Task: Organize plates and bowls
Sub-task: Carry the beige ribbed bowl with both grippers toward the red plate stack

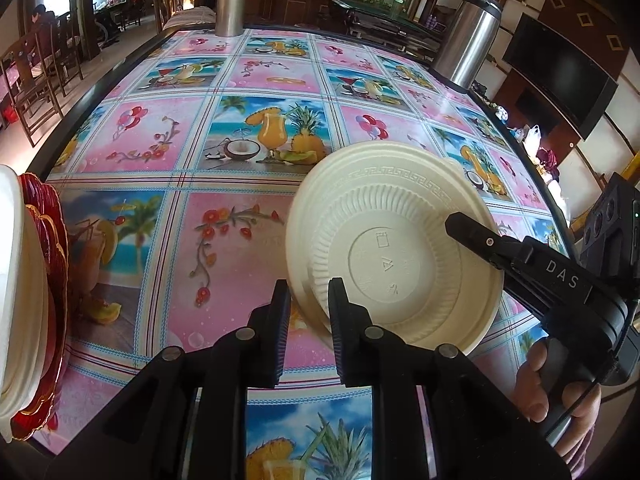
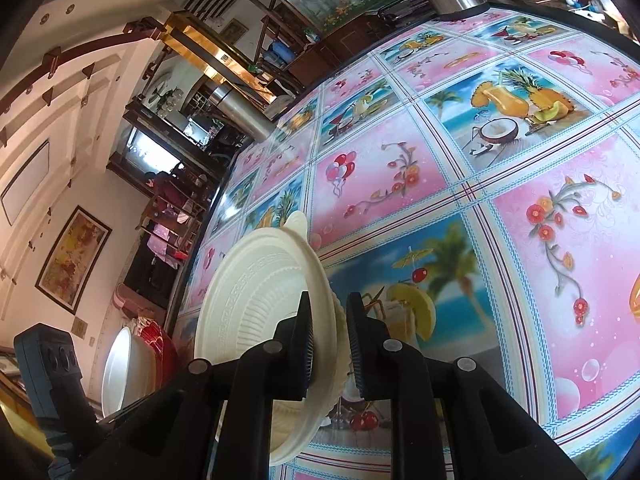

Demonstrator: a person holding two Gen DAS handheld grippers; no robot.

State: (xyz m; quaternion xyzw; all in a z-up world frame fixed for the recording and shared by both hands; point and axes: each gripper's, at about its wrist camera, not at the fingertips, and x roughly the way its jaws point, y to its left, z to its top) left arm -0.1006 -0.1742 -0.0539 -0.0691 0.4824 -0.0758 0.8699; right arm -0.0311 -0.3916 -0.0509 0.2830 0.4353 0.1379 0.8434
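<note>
bowl [image 1: 394, 246] upturned, held above surface [image 1: 224, 240] | right hand-held gripper [image 2: 329, 344] clamps its rim; left hand-held gripper [image 1: 310, 320] straddles rim, grip unclear | stack [image 1: 28, 300] left of bowl | progress: bowl not yet stacked

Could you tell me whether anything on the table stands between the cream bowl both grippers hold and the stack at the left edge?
Nothing visible does. The cream bowl is held by the left gripper and right gripper; only bare tablecloth lies between it and the stack.
</note>
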